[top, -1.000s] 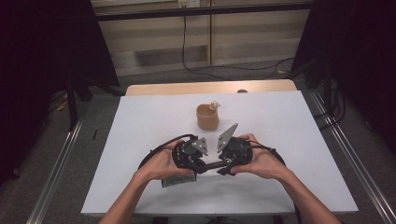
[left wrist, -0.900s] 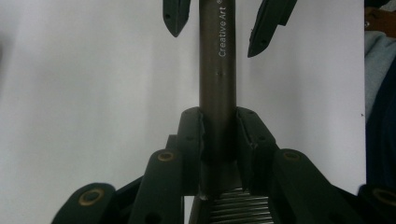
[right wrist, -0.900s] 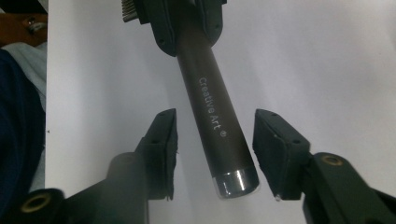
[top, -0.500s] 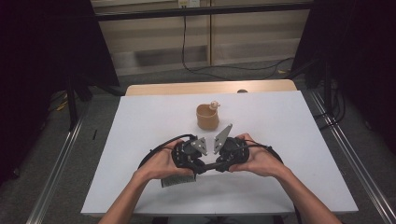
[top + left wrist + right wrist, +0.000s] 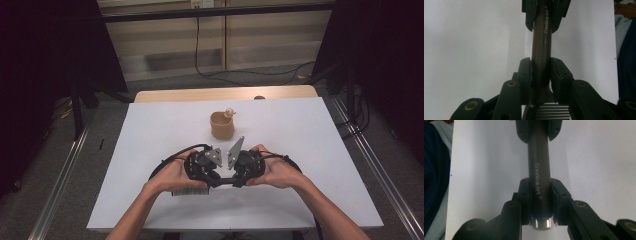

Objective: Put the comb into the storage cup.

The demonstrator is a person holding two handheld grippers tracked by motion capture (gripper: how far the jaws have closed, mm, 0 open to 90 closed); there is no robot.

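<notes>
Both hands meet low on the white table top (image 5: 150,130), at about 6 o'clock from the small tan cup (image 5: 222,126) that stands near the table's middle. Between them lies a slim dark-brown brush handle with white lettering (image 5: 541,47), running level from one claw to the other.

The left gripper (image 5: 541,72) has its black jaws pressed tight on either side of the handle, just above the point where the handle flares out into a ridged silver comb-like head (image 5: 552,111) at 6 o'clock in its own view. At 12 o'clock there, the other claw's jaws clamp the far end of the same handle.

The right gripper (image 5: 541,195) has just been closing its jaws, and now they pinch the handle at its end, with a shiny silver cap (image 5: 542,223) poking out at 6 o'clock just behind the pads. The lettering runs up the handle toward 12 o'clock, where the left claw's jaws bite on it.

In the high view the two grippers (image 5: 220,172) sit nose to nose, grey plates tipped up, the brush head's pale bristles (image 5: 190,191) showing under the left hand (image 5: 170,175).
</notes>
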